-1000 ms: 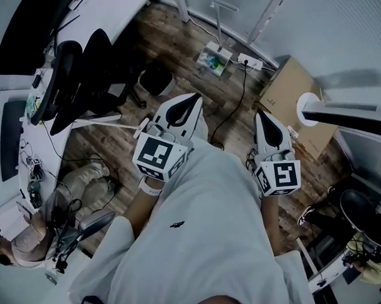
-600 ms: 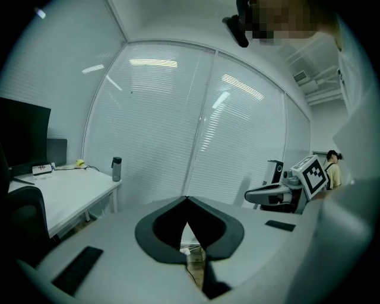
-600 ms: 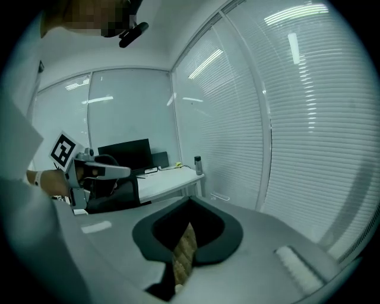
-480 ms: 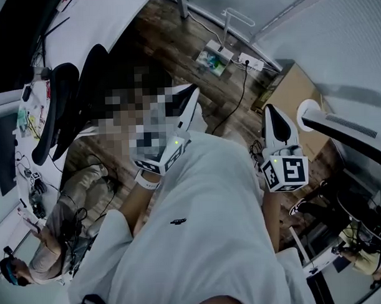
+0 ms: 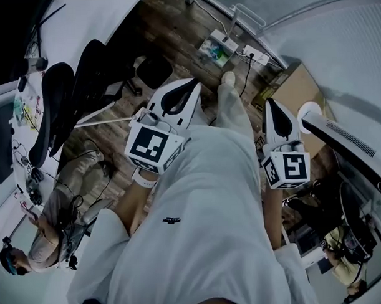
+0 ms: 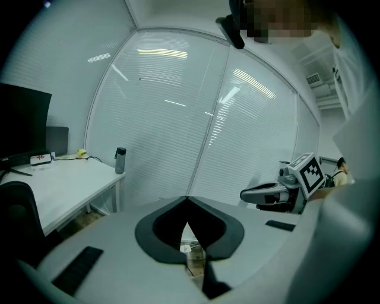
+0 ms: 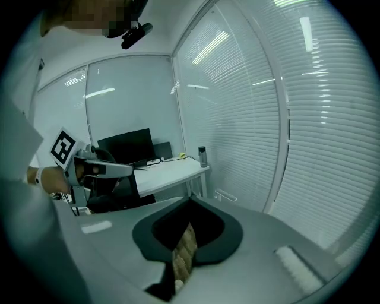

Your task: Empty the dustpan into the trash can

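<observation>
meanwhile the person has walked on: a leg in light trousers now strides out between the two hands, where a second ago only the white shirt showed, and the brown wood-plank floor has slid across the head view. this reads as the approach only, with nothing yet picked up.

the white left gripper has its jaws pressed tip to tip with nothing between them. the white right gripper is the same, closed and empty. each gripper view shows only floor through the dark gap behind the meeting tips.

no view shows the dustpan or the trash can for certain. a dark round shape on the floor beside the chairs could be a bin or a chair base; which, cannot be told.

counted: two grippers, each with one marker cube. two black office chairs stand at the floor's left edge. one brown cardboard box and one white power strip lie along its right edge. two seated people are at the lower corners. one dark bottle stands on the white desk's corner.
</observation>
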`<state>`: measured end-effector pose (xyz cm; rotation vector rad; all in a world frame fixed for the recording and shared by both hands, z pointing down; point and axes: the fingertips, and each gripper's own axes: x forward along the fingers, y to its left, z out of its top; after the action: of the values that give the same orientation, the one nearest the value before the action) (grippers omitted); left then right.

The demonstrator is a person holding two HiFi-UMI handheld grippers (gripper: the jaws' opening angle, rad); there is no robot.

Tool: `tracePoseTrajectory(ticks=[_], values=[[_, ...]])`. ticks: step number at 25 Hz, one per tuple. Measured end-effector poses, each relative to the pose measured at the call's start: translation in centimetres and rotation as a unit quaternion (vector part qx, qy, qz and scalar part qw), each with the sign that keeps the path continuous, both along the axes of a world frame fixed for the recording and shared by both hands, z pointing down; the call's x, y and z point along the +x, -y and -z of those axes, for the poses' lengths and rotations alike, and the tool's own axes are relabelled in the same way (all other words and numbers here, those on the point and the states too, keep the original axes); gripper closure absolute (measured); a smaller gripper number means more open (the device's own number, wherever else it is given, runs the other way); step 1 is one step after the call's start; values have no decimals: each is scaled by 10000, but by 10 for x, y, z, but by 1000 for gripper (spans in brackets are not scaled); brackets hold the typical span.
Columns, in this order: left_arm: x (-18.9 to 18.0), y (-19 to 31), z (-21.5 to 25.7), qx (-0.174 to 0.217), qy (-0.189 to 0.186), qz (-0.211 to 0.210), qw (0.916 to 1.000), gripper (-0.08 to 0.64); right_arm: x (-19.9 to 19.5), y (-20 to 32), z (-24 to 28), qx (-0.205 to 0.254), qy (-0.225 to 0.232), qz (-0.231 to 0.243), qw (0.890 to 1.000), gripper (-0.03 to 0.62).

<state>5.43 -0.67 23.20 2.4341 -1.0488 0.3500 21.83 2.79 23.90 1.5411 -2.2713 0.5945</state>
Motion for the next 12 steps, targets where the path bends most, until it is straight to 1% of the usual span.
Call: tracePoseTrajectory(ticks=[6,9,12], values=[[16,29,1,-68,145,319,9994,552,11,58,12,254,268,393,9985,583],[32,50,8,18,219,443,9988,552,19,89,16,367,377,608,9968,583],[50,71,15,123,258,550,9981,552,29,116,12,358,462,787,9952,583]])
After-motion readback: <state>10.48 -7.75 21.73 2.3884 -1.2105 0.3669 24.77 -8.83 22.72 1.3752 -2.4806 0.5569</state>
